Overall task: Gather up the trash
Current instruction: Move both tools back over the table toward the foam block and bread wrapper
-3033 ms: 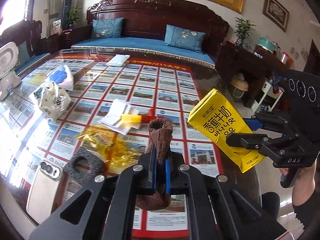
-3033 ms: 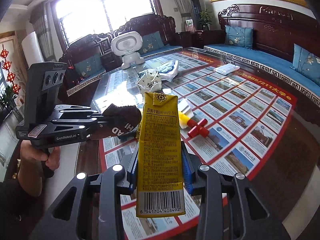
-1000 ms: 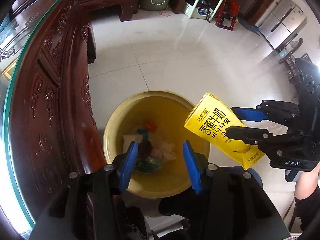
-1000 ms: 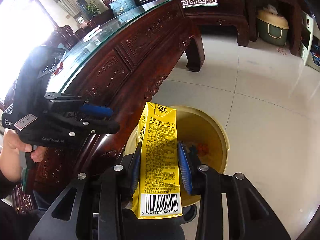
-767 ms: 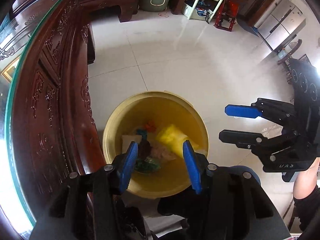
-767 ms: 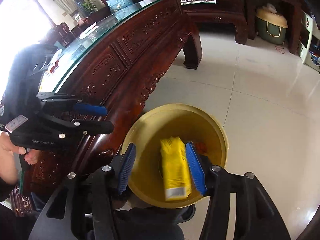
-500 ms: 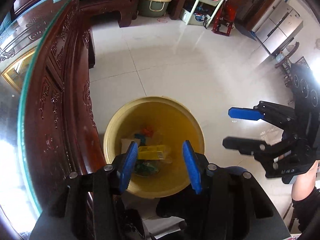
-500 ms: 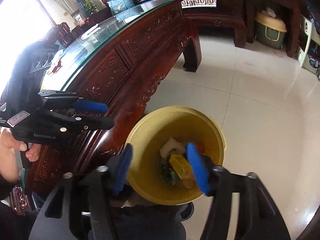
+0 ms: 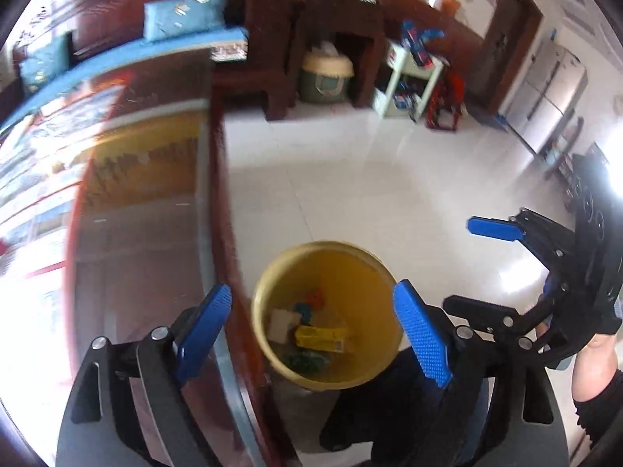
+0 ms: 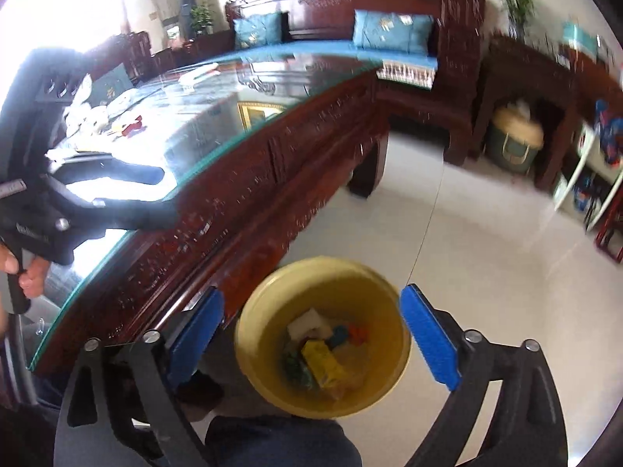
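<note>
Left wrist view: the yellow milk carton (image 9: pixel 320 337) lies on its side at the bottom of the yellow bin (image 9: pixel 272 292), below and between the jaws of the left gripper (image 9: pixel 315 323). These jaws stand wide and empty, having just been opening, with nothing between them. The bin stands on the tiled floor (image 9: pixel 350 179), just beside the carved edge of the glass-topped worktop (image 9: pixel 148 202). The right gripper (image 9: pixel 463 264), at the right edge of the view, also has its jaws spread with nothing between them.

Right wrist view: the carton (image 10: pixel 325 366) rests among other scraps in the bin (image 10: pixel 257 303), framed by the wide, empty jaws of the right gripper (image 10: pixel 311 330), which have likewise just been opening. The left gripper (image 10: pixel 163 194) shows at far left over the worktop (image 10: pixel 202 116), held by a hand (image 10: pixel 23 272).

Change from one second ago: the carton, then clamped in the right jaws above the bin, now lies inside it; both cameras sit higher, so the bin appears smaller and more of the room shows.

Count: one bin, one carton, two grippers.
</note>
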### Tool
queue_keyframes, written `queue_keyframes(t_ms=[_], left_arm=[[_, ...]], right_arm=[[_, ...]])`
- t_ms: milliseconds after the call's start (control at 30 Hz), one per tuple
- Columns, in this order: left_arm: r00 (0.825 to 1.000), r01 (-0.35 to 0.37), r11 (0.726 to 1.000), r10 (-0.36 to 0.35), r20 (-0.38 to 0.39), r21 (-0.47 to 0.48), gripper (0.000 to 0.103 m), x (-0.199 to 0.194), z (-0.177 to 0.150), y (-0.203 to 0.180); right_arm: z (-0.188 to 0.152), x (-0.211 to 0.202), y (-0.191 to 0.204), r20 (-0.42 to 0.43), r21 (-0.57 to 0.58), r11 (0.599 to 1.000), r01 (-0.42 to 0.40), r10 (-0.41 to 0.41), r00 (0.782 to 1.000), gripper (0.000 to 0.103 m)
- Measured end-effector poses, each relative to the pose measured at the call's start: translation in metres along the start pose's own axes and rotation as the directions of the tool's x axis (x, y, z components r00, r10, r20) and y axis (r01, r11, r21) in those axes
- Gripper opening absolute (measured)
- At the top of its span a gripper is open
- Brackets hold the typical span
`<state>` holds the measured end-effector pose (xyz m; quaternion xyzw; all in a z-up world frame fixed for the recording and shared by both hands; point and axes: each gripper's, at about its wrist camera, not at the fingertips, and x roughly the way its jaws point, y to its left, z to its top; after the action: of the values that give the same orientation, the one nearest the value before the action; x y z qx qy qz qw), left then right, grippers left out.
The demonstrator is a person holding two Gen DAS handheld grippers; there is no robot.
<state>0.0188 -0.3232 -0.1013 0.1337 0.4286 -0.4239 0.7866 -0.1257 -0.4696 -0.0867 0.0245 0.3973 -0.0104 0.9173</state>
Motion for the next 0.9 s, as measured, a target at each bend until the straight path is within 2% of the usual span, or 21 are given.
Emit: queue_keyframes(t_ms=[167,333,467,533,667,833,900], left_arm=[[0.992,-0.088,0.993,0.095,0.084,-0.080,0.093,-0.052,-0.021,0.038],[0.969,-0.176,0.966,0.205,0.141,-0.189,0.099,-0.103,-0.050,0.084],[0.933,-0.256,0.921,0.315,0.175,-0.293,0.099,-0.147,-0.075,0.122],[0.913,-0.293,0.897,0.365,0.180,-0.332,0.099,-0.167,-0.088,0.137],[0.862,-0.373,0.832,0.474,0.178,-0.410,0.099,-0.202,-0.108,0.170],[0.821,-0.422,0.775,0.546,0.163,-0.471,0.099,-0.231,-0.131,0.207],[0.807,-0.438,0.750,0.571,0.151,-0.496,0.099,-0.237,-0.140,0.223]], right_arm=[[0.019,-0.006,0.046,0.057,-0.084,0.996,0.017,-0.012,0.998,0.094],[0.041,-0.008,0.088,0.115,-0.103,0.993,-0.051,0.063,0.991,0.094],[0.061,-0.005,0.128,0.140,-0.154,0.974,-0.163,0.185,0.973,0.094],[0.070,-0.002,0.153,0.153,-0.185,0.964,-0.193,0.222,0.963,0.094],[0.088,0.009,0.194,0.146,-0.203,0.938,-0.281,0.313,0.939,0.094],[0.111,0.024,0.245,0.139,-0.224,0.910,-0.350,0.385,0.912,0.094],[0.118,0.028,0.265,0.141,-0.249,0.906,-0.343,0.384,0.912,0.094]])
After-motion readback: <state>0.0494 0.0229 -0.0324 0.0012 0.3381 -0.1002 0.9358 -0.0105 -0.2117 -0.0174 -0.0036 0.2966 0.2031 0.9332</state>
